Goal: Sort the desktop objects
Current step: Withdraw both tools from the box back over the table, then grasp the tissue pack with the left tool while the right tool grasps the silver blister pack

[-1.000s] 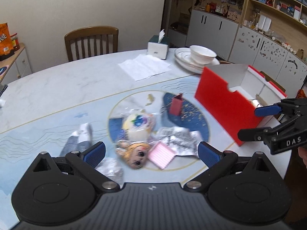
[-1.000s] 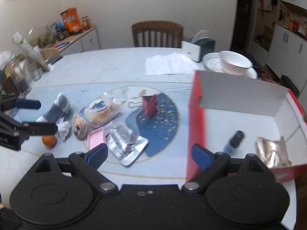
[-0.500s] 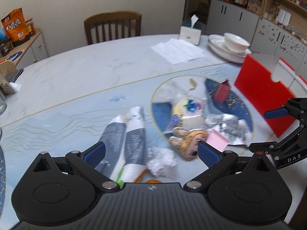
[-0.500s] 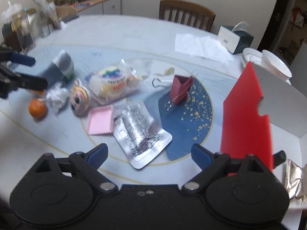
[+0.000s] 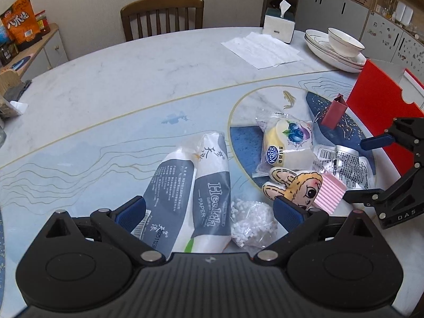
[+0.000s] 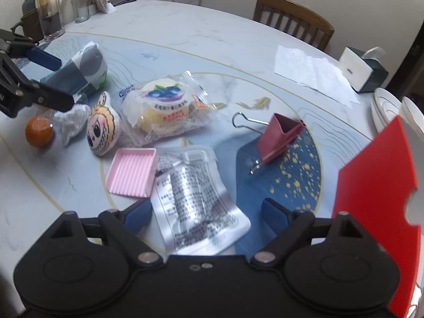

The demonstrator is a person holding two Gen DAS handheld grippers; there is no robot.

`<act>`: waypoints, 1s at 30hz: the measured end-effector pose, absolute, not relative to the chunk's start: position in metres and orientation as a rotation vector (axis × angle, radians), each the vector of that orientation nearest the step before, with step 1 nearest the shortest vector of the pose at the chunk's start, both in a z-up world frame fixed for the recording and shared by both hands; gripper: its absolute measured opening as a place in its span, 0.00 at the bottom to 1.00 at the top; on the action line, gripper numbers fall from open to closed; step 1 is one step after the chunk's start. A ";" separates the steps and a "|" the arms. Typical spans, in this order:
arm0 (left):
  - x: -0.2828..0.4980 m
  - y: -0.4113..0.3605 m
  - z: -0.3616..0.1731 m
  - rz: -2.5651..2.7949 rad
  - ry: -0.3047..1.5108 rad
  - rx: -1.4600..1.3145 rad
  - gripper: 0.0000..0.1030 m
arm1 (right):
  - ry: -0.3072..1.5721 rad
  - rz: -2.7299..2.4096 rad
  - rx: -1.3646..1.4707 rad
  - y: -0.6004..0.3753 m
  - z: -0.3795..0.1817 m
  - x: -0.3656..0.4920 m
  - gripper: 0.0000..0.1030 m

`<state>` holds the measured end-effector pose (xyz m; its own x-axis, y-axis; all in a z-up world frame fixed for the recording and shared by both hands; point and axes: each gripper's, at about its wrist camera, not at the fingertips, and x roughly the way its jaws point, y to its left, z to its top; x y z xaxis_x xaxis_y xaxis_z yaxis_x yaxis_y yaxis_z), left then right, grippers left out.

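My left gripper (image 5: 209,213) is open and low over a grey-and-white tissue pack (image 5: 196,185), which lies between its fingers beside a small bag of white pellets (image 5: 250,222). My right gripper (image 6: 206,213) has its jaws closing around a silver foil sachet (image 6: 196,198); the pads stand clear of it. A pink ridged tray (image 6: 132,171), a plush doll head (image 6: 102,129), a wrapped blueberry cake (image 6: 164,108), a red binder clip (image 6: 281,136) and an orange (image 6: 38,131) lie around it. The red box (image 6: 376,185) stands at the right.
Stacked plates with a bowl (image 5: 341,49), a tissue box (image 5: 278,25) and paper sheets (image 5: 262,49) sit at the far side of the round table (image 5: 119,79). A wooden chair (image 5: 161,13) stands behind it. Jars (image 6: 50,13) crowd the far left edge.
Both grippers have come down closer to the table. The left swung from the plush and pink tray to the tissue pack; the right swung from the box to the foil sachet.
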<state>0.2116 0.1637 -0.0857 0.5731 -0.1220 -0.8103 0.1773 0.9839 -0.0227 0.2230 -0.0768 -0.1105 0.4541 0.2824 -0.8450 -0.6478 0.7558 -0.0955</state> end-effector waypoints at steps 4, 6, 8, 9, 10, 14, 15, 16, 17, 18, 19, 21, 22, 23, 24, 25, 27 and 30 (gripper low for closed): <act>0.218 0.170 -0.085 -0.159 0.946 0.052 0.99 | 0.942 0.632 -0.423 -0.074 -0.111 0.227 0.82; 0.221 0.174 -0.085 -0.152 0.945 0.045 0.97 | 0.950 0.649 -0.406 -0.073 -0.111 0.227 0.79; 0.224 0.179 -0.085 -0.154 0.951 0.024 0.93 | 0.956 0.658 -0.393 -0.072 -0.112 0.227 0.78; 0.226 0.181 -0.085 -0.156 0.953 0.012 0.92 | 0.959 0.661 -0.385 -0.072 -0.112 0.226 0.77; 0.227 0.182 -0.085 -0.158 0.954 0.001 0.88 | 0.963 0.663 -0.377 -0.072 -0.112 0.226 0.77; 0.230 0.189 -0.084 -0.166 0.961 -0.058 0.66 | 0.970 0.657 -0.349 -0.074 -0.112 0.224 0.71; 0.231 0.190 -0.084 -0.165 0.961 -0.067 0.63 | 0.970 0.656 -0.346 -0.074 -0.111 0.222 0.69; 0.232 0.191 -0.083 -0.168 0.961 -0.074 0.58 | 0.970 0.654 -0.345 -0.074 -0.111 0.221 0.67; 0.233 0.191 -0.082 -0.172 0.961 -0.078 0.54 | 0.969 0.654 -0.345 -0.074 -0.110 0.219 0.65; 0.234 0.191 -0.081 -0.174 0.961 -0.079 0.51 | 0.969 0.651 -0.346 -0.074 -0.110 0.218 0.64; 0.234 0.191 -0.081 -0.176 0.962 -0.082 0.45 | 0.970 0.648 -0.344 -0.074 -0.109 0.216 0.63; 0.234 0.192 -0.080 -0.173 0.961 -0.094 0.37 | 0.970 0.640 -0.342 -0.074 -0.109 0.212 0.61; 0.234 0.192 -0.079 -0.171 0.959 -0.097 0.32 | 0.970 0.635 -0.341 -0.074 -0.109 0.210 0.61; 0.234 0.192 -0.078 -0.172 0.956 -0.096 0.29 | 0.972 0.631 -0.340 -0.074 -0.108 0.209 0.60; 0.233 0.191 -0.077 -0.169 0.952 -0.092 0.27 | 0.973 0.625 -0.341 -0.074 -0.108 0.207 0.60; 0.232 0.191 -0.076 -0.169 0.948 -0.089 0.22 | 0.978 0.619 -0.340 -0.075 -0.108 0.205 0.59; 0.230 0.190 -0.074 -0.165 0.937 -0.081 0.18 | 0.983 0.609 -0.338 -0.076 -0.107 0.201 0.59; 0.227 0.191 -0.072 -0.163 0.931 -0.087 0.15 | 0.984 0.601 -0.332 -0.079 -0.106 0.193 0.58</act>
<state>0.2273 0.1914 -0.0721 0.5857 -0.1772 -0.7909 0.1017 0.9842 -0.1452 0.1934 -0.0785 -0.1055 0.4111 0.3222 -0.8527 -0.6114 0.7913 0.0043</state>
